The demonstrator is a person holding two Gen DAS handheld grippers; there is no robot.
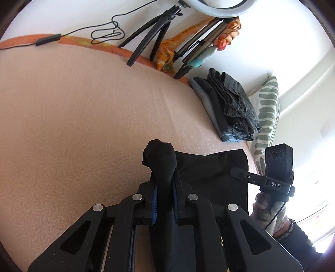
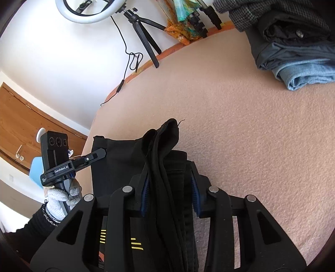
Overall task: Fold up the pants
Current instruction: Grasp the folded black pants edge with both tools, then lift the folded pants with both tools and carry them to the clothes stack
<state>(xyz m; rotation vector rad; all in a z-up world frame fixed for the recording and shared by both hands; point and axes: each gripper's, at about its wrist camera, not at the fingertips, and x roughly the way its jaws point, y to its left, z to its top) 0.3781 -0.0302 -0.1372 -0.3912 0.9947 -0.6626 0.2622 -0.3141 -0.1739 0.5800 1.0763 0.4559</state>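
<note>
The black pants (image 1: 209, 167) lie on a peach blanket (image 1: 83, 104), folded into a dark slab with yellow stripes (image 2: 136, 244) near me. My left gripper (image 1: 164, 188) is shut on a bunched edge of the pants, and the cloth bulges up past its blue pads (image 1: 155, 198). From the right wrist view the left gripper (image 2: 102, 151) shows at the pants' (image 2: 117, 157) left edge. My right gripper (image 2: 170, 194) is shut on a thick fold of the same cloth that fills the gap between its pads (image 2: 145, 196). In the left wrist view the right gripper (image 1: 234, 171) meets the right edge.
A stack of folded clothes (image 1: 230, 108) (image 2: 293, 52) sits at the blanket's far side beside a green-patterned pillow (image 1: 268, 108). A black tripod (image 1: 150, 35), a ring light (image 2: 90, 12) and a cable (image 2: 125, 62) stand against the white wall. Gloved hands (image 2: 60, 196) (image 1: 263, 209) hold the grippers.
</note>
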